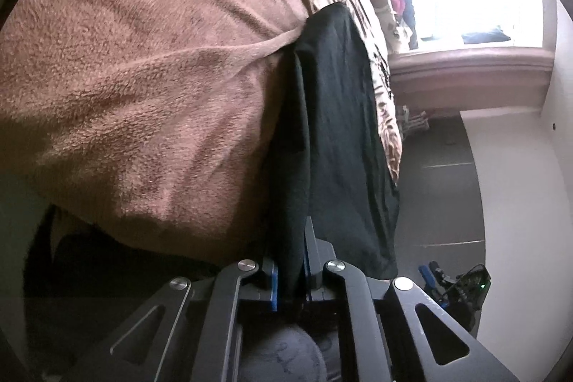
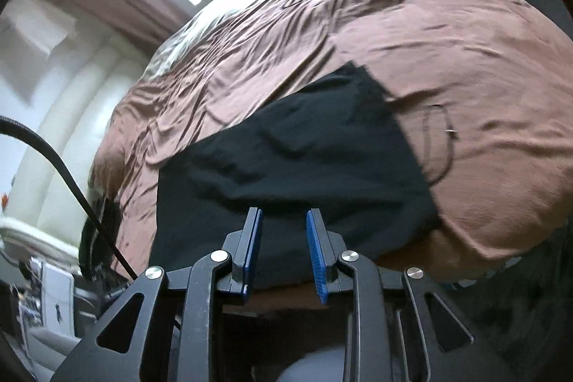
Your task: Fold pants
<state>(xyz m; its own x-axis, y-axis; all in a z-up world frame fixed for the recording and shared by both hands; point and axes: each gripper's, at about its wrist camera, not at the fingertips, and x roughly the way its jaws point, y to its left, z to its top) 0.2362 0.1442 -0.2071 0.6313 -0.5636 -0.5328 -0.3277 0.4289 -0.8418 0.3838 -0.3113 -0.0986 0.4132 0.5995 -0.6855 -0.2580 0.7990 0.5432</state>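
One pants [image 2: 293, 160], one blanket [image 2: 447, 67]

The pants [image 1: 333, 117] are plain black, with no pattern. The blanket [image 1: 143, 59] under them is a fuzzy, plain pinkish brown; along the bed's far edge a cover [image 1: 385, 102] shows a brown and cream pattern. The left gripper [image 1: 290, 278] is black with blue pads and silver rivets; the right gripper [image 2: 284, 249] has the same colours, its blue pads ridged. The floor [image 1: 444, 174] is dark grey, and the wall [image 1: 519, 203] white.
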